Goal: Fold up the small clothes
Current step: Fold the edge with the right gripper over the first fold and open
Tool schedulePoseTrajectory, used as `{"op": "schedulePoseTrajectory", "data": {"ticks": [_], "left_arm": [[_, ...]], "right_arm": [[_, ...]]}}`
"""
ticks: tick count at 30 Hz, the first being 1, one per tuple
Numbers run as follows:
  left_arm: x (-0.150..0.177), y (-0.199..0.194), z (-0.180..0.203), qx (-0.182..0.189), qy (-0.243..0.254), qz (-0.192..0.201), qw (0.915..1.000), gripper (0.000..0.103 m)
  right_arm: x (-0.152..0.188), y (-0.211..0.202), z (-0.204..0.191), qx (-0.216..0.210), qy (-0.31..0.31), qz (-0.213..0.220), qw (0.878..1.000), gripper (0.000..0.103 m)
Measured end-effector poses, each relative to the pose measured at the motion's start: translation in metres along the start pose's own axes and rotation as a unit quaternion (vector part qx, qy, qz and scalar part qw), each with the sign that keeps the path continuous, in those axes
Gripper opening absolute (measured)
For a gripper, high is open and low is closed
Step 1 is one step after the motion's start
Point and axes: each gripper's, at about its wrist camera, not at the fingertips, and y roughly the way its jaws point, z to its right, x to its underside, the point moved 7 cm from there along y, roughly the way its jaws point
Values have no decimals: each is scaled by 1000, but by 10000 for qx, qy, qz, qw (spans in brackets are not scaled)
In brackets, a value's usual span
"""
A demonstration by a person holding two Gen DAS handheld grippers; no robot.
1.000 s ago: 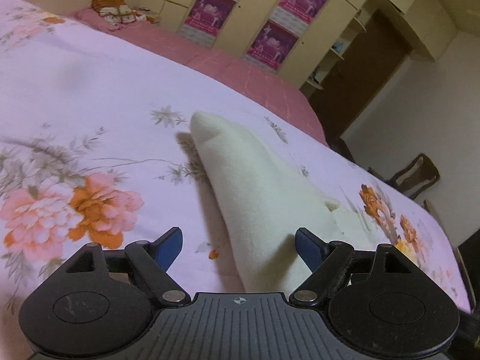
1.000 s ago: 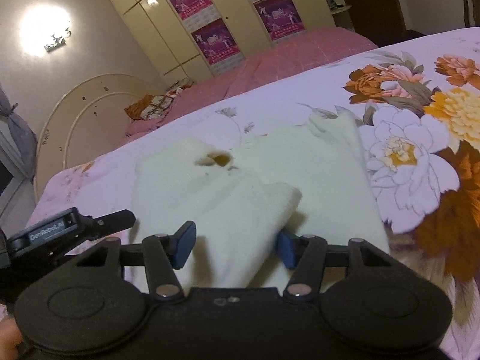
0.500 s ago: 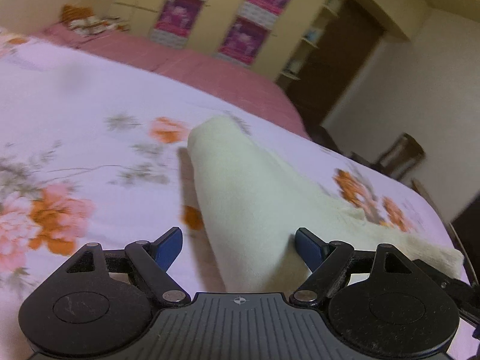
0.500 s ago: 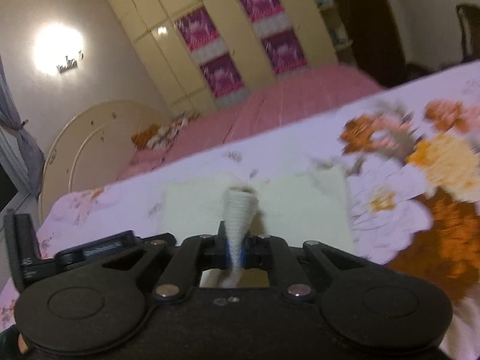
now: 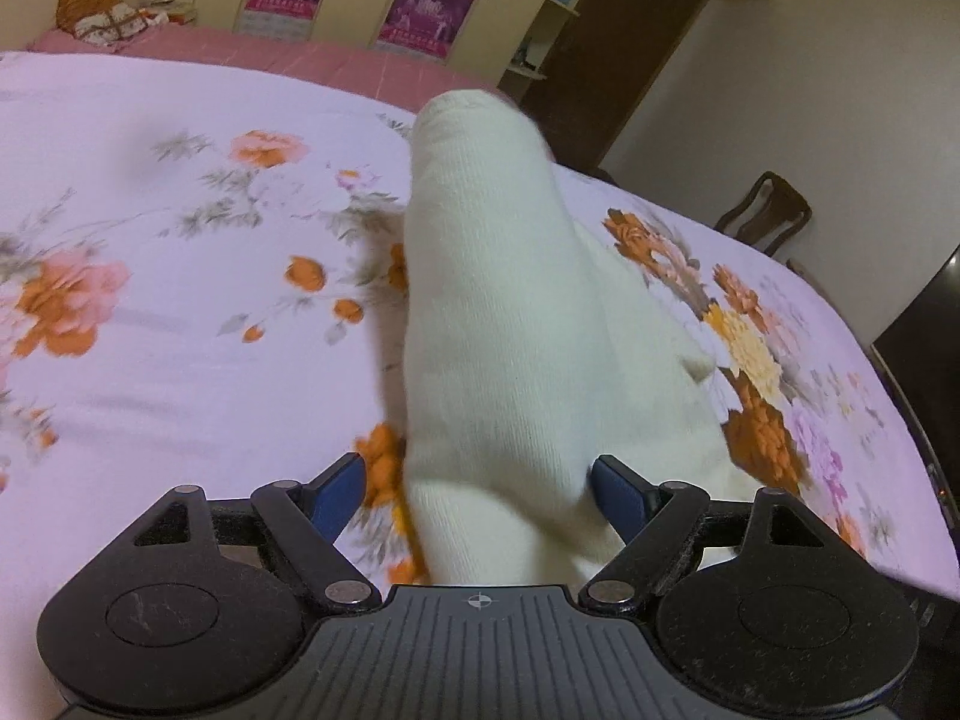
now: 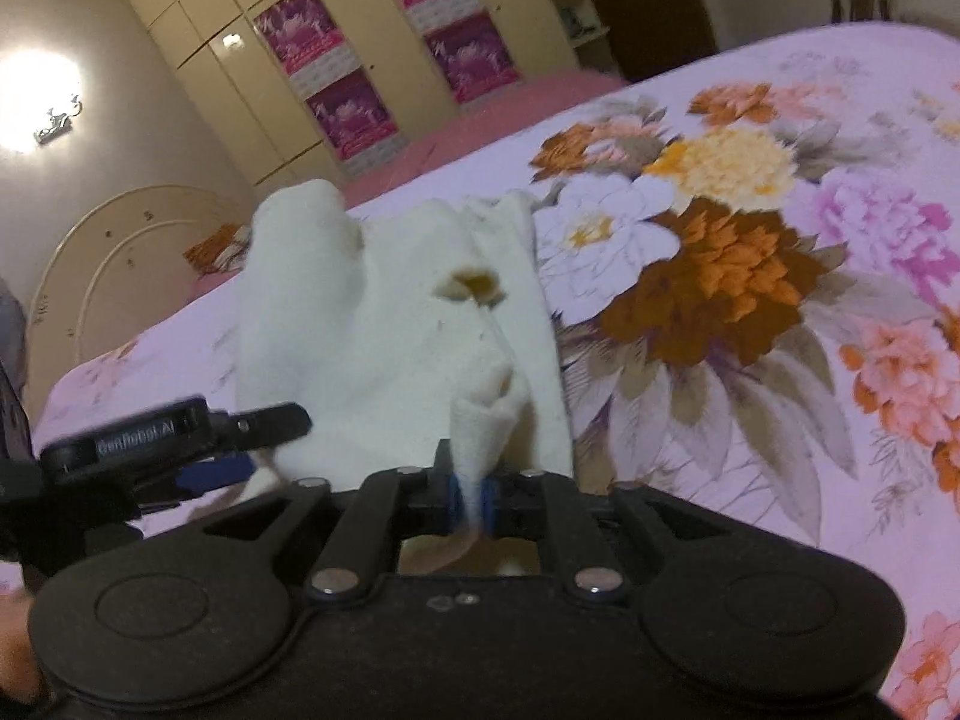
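A small cream knit garment (image 5: pixel 510 300) lies on the floral bedsheet (image 5: pixel 150 360), pulled up into a long ridge. My left gripper (image 5: pixel 480 489) is open wide with that ridge running between its blue pads. The left pad stands clear of the cloth and the right pad is at its edge. In the right wrist view the garment (image 6: pixel 408 324) shows a small hole. My right gripper (image 6: pixel 471 495) pinches a raised fold of its near edge, and its jaws are opening slightly while the pads still press on the cloth. The left gripper (image 6: pixel 174 438) shows at the left there.
The bedsheet (image 6: pixel 750 300) spreads to the right and front. Behind the bed stands a cream wardrobe with purple posters (image 6: pixel 360 108) and a curved headboard (image 6: pixel 120 252). A wooden chair (image 5: pixel 762 216) is beyond the bed's far side, and folded cloths (image 5: pixel 102 18) lie at the back.
My right gripper closed on a fold of the garment's near edge and lifted it. The left gripper shifted across the bed, and the cloth now rises in a taller ridge between its jaws.
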Motion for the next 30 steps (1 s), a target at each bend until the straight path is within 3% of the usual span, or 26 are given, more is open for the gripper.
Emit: {"op": "schedulePoseTrajectory", "data": {"ticks": [2, 6, 8, 10, 15, 18, 21, 26, 28, 30], "left_arm": [[6, -6, -4, 37, -112, -90, 9999, 82], [22, -14, -5, 46, 71, -206, 9998, 82], [27, -14, 0, -26, 328, -215, 9992, 82], [30, -16, 3, -71, 471, -248, 9986, 82], [40, -26, 6, -118, 840, -301, 9959, 82], [30, -31, 4, -14, 598, -241, 9979, 82], [12, -33, 2, 56, 351, -29, 9994, 82], [-27, -24, -7, -12, 91, 301, 9995, 82], [-40, -16, -13, -67, -35, 388, 9992, 82], [-52, -6, -20, -140, -169, 441, 9988, 82]], "right_arm": [[-4, -6, 4, -18, 52, 22, 10000, 32], [-3, -14, 13, -56, 256, 32, 9997, 34], [1, -10, 13, -82, 250, -100, 9996, 27], [6, -1, 7, -74, 90, -301, 9995, 8], [23, -9, 11, 126, -107, -438, 9989, 6], [21, -12, 12, 70, -241, -455, 9986, 7], [-3, -18, 4, -128, -253, -100, 9995, 26], [-46, 5, 5, -259, -39, 89, 9996, 33], [-61, 22, 4, -283, 14, 96, 9996, 48], [-73, 41, 3, -365, 31, 60, 9993, 56]]}}
